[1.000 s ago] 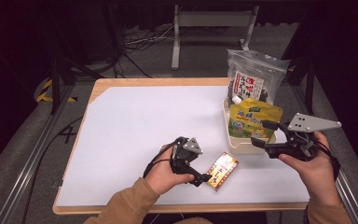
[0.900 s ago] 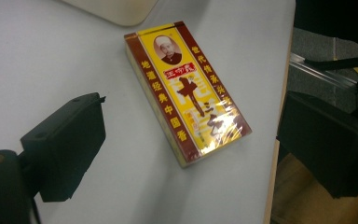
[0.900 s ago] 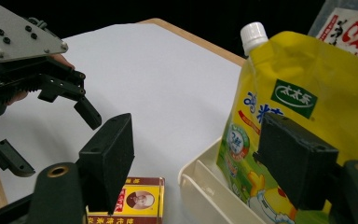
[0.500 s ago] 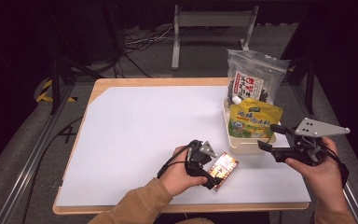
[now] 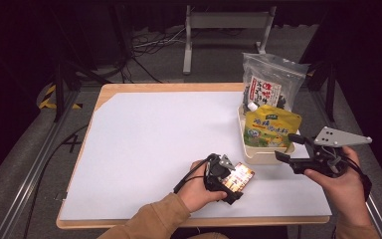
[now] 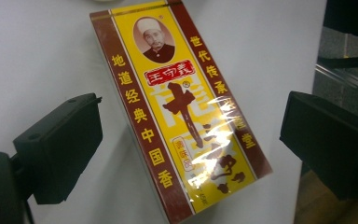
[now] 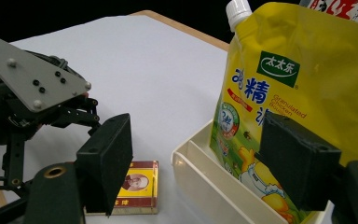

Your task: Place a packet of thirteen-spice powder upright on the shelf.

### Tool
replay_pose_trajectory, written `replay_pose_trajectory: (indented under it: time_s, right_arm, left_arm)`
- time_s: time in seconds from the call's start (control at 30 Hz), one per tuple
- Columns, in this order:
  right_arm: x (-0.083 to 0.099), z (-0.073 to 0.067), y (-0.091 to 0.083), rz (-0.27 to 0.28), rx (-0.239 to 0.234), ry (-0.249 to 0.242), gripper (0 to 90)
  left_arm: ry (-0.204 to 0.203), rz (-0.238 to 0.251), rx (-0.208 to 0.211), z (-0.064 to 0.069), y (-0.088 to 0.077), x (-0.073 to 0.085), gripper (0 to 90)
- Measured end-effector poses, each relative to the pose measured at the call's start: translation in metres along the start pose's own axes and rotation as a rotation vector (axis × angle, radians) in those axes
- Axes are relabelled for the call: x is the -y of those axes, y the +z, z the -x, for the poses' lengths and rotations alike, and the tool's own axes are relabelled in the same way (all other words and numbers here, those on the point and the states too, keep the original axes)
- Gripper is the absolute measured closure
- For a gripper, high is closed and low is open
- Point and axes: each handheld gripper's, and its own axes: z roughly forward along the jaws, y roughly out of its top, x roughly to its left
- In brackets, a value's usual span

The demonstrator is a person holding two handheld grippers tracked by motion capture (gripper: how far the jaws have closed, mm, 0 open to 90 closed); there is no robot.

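— Where is my left gripper (image 6: 186,140)?

— Low over the yellow-and-red spice box (image 6: 179,109), which lies flat on the white table (image 5: 149,134) near its front edge. My jaws are spread wide, one on each side of the box, not touching it.

— And my right gripper (image 5: 287,148)?

— Also spread wide, holding nothing, beside the cream tray (image 5: 258,157) with the yellow pouch (image 5: 271,127).

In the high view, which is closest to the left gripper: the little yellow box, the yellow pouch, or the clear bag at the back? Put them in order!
From the left gripper:
1. Little yellow box, on the table right at its jaws.
2. Yellow pouch, standing in the cream tray to the right.
3. Clear bag, behind the pouch at the table's far edge.
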Motion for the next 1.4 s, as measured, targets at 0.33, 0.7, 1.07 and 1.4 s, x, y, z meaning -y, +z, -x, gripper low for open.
replay_pose_trajectory:
  time_s: [0.33, 0.7, 1.07, 1.4]
  right_arm:
    - [-0.002, -0.004, 0.000, 0.012, -0.012, -0.006, 24.1]
    - [-0.001, -0.007, 0.001, -0.004, -0.029, 0.001, 31.6]
    - [-0.001, -0.008, 0.005, -0.021, -0.045, 0.008, 36.3]
    - [-0.004, -0.011, 0.005, -0.023, -0.062, -0.011, 42.3]
  left_arm:
    - [0.005, -0.044, -0.030, 0.000, 0.014, 0.005, 6.3]
    - [0.036, -0.051, -0.038, 0.005, 0.013, 0.004, 16.8]
    - [0.026, -0.049, -0.036, 0.003, 0.007, 0.006, 29.3]
    - [0.063, -0.016, -0.048, 0.006, 0.001, 0.008, 32.6]
